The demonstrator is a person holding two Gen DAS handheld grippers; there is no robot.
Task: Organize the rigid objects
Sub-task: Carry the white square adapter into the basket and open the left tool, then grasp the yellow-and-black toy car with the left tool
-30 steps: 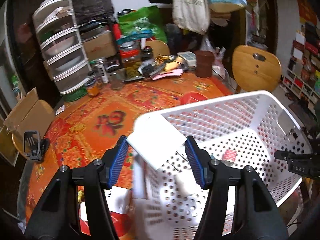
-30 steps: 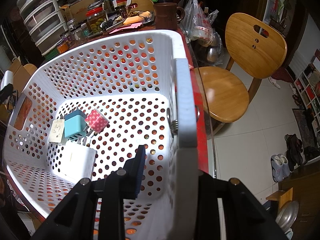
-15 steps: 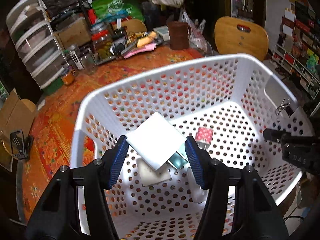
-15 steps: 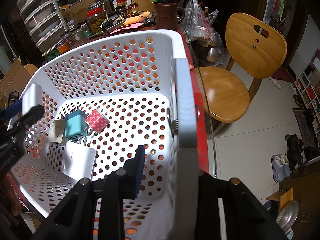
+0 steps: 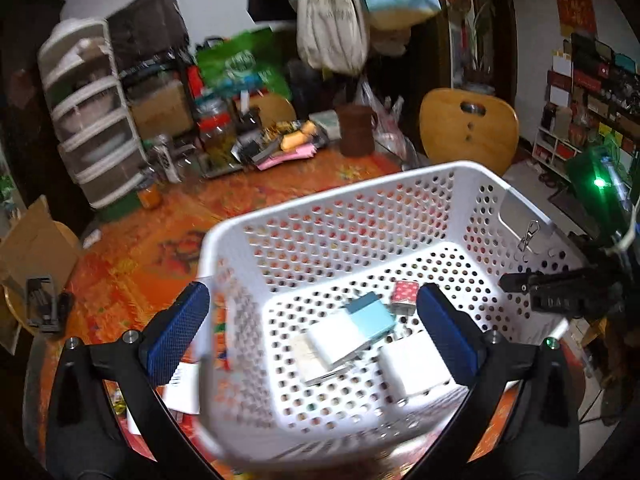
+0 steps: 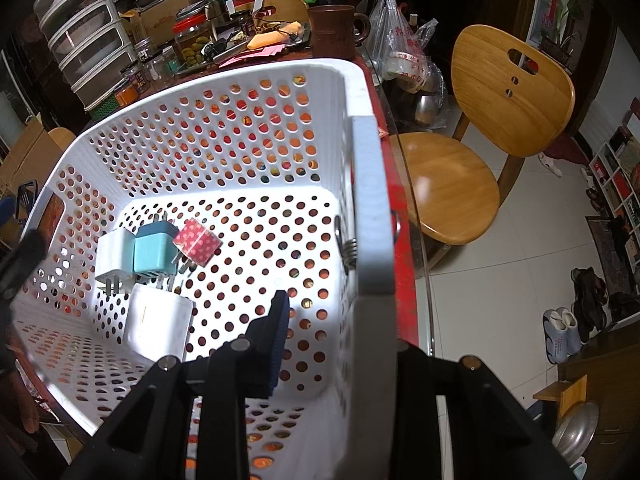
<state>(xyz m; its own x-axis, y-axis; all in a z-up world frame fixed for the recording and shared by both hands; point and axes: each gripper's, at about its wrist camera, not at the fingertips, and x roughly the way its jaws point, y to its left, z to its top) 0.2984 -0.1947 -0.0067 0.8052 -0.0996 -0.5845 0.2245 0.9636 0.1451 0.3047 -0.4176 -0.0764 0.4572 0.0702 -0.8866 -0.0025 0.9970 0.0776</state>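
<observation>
- Left gripper (image 5: 312, 328) opening wide, nothing between the pads, hovering over the white basket (image 5: 332, 208).
- Right gripper (image 6: 332, 344) clamped on basket's right wall.
- Chargers (image 6: 156, 252) clustered toward basket's left corner, nearer left hand.

Left gripper (image 5: 312, 332) jaws opening, white charger (image 5: 340, 340) (held before) dropped into basket (image 5: 360, 184)

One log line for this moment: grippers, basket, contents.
left gripper: opening, empty, over basket | right gripper: shut on basket wall | inside: teal, dotted red, white chargers
</observation>
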